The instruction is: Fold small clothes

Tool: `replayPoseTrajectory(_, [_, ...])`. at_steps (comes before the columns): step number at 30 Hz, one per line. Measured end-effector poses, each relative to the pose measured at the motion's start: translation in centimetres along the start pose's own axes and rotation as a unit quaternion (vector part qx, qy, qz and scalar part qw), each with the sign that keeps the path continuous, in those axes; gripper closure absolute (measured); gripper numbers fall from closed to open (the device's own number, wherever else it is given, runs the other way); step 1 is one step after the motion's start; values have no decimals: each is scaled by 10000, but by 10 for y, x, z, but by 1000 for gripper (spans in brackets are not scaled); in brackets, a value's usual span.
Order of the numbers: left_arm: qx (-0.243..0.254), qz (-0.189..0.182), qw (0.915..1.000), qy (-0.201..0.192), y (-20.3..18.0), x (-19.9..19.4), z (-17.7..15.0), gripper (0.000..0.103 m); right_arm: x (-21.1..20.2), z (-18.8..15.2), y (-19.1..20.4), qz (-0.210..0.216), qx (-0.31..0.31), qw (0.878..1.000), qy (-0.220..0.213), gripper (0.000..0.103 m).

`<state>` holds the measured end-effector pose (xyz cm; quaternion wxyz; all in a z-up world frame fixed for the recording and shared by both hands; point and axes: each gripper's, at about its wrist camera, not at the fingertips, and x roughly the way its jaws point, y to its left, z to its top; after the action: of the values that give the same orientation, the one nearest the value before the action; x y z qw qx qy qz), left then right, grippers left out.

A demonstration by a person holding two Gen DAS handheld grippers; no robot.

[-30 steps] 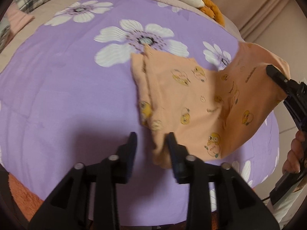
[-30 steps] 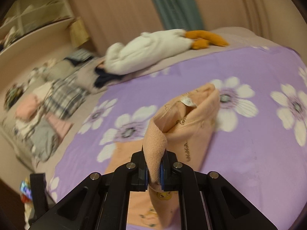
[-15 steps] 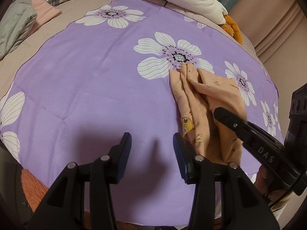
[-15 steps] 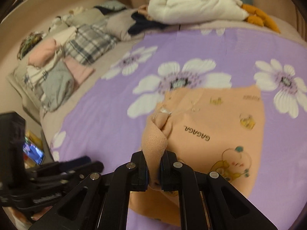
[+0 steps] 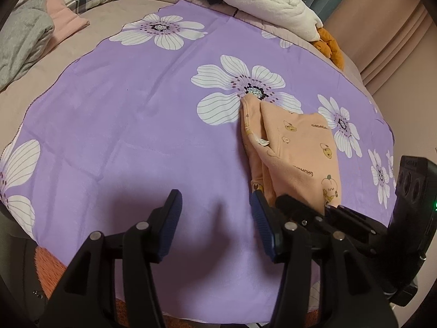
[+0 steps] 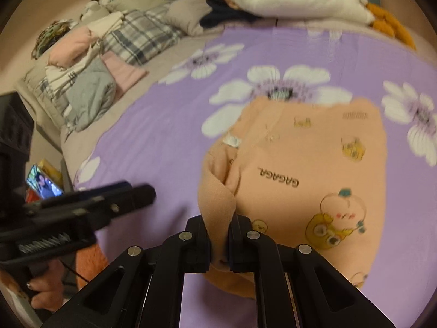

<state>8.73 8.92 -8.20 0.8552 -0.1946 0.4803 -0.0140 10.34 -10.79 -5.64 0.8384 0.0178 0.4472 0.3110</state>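
Observation:
A small peach garment [image 5: 297,153] printed with yellow cartoon figures lies folded over itself on the purple flowered sheet [image 5: 131,125]. My right gripper [image 6: 220,232] is shut on a bunched edge of that garment [image 6: 308,164], low over the sheet; its black body also shows at the lower right of the left wrist view. My left gripper [image 5: 215,218] hovers above bare sheet just left of the garment's near end. Its jaws are opening, with nothing between them.
A white plush toy [image 5: 273,2] with orange feet [image 5: 327,46] lies at the far edge. Plaid, grey and pink clothes [image 6: 90,63] are piled at the far left. A hand [image 6: 43,287] holds the left gripper's handle. An orange rug shows under the sheet's near edge.
The right gripper swung the garment's raised half over and down onto the rest, leaving it folded narrower. The left gripper let go of the garment's near edge, drew back left and opened wider.

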Motion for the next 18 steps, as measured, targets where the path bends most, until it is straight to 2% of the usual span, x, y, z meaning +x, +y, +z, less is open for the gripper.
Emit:
replayPoseTrajectory(2, [33,-6,10000,-24,-2,0,1,45,-7,0,-1,24,47,10000,-62,91])
replayPoseTrajectory(3, [52,4,10000,-28,-3,0,2,43,-10,0,-1,94,51,9999,-70,85])
replayPoseTrajectory(4, [66,14,10000,-32,-4,0,3,37,-13,0,-1,182,53,9998,-61,79])
replayPoseTrajectory(5, [76,8,10000,-48,-5,-1,3,32,-17,-1,-3,252,76,9996,-50,60])
replayPoseTrajectory(6, [84,-17,9999,-71,-6,-1,5,31,-22,-3,-4,266,104,9996,-91,46])
replayPoseTrajectory(10, [162,-125,9997,-90,-14,-3,10,23,-45,-7,-19,217,270,9990,-291,43])
replayPoseTrajectory(13, [260,-222,9994,-106,-24,-1,16,18,-57,-8,-38,59,531,9978,-406,35])
replayPoseTrajectory(18, [491,-477,9976,63,-43,12,26,15,-70,-11,-81,-354,1066,9922,-544,31])
